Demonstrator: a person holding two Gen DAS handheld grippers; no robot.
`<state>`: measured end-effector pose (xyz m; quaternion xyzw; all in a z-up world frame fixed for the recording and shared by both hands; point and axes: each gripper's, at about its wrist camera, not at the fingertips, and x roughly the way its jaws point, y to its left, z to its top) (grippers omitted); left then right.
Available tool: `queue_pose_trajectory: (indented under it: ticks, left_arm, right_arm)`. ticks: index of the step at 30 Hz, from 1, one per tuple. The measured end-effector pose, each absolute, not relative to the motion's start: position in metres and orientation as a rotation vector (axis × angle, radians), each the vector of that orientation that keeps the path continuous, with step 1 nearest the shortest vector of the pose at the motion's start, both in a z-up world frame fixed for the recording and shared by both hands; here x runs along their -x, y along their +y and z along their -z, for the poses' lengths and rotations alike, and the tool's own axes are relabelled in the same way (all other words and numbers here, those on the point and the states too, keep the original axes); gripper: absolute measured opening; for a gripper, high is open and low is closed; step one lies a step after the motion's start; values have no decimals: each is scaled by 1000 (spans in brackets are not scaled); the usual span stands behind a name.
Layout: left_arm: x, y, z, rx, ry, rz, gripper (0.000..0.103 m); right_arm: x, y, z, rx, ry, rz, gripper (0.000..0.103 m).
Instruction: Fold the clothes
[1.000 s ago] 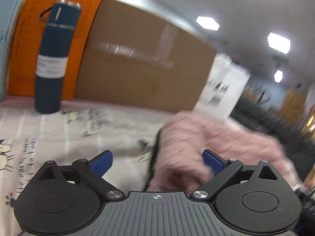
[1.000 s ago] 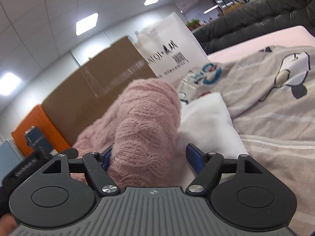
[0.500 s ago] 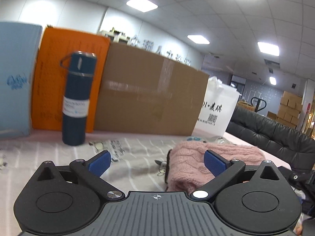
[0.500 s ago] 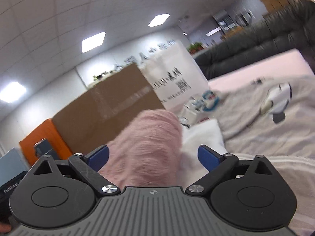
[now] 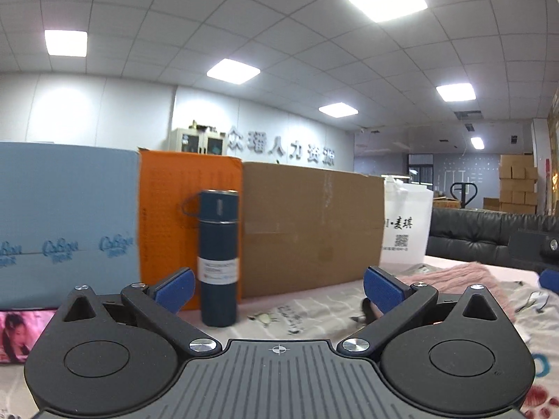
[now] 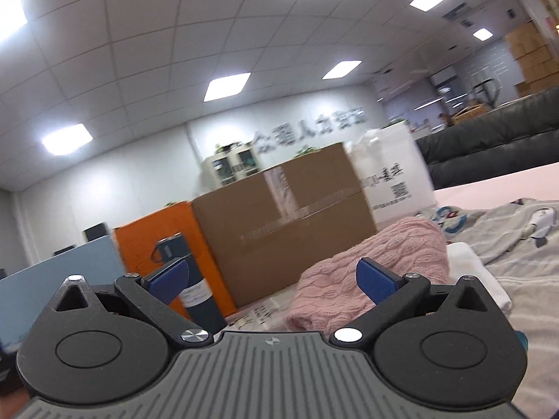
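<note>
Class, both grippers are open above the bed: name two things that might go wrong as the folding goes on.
The tall navy flask stands upright on the bedding just ahead of the left gripper; a forward sweep might topple it. The pink knitted sweater lies bunched partly on a white cloth, so the right gripper may pinch both.

Both wrist views sit low over the bed, facing the boxes along its far side. The left one is level, near the flask (image 5: 219, 256); the right one is tilted, seemingly farther right. Both show the brown box (image 5: 311, 228) and sweater (image 6: 377, 272).
</note>
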<state>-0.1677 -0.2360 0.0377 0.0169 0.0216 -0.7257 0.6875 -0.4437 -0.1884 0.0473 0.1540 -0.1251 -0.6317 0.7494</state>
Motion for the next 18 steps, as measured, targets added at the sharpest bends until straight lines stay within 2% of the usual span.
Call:
queue_pose_trajectory:
  ticks: [9,18]
  left_arm:
    - [153,-239,-3,13,12,1594,103]
    - [147,-241,5,7,38,1560,103]
  right_arm:
    - [407,-210,-16,-304,-203,1608,103]
    - [381,-232,9,-198,-61,1641,103]
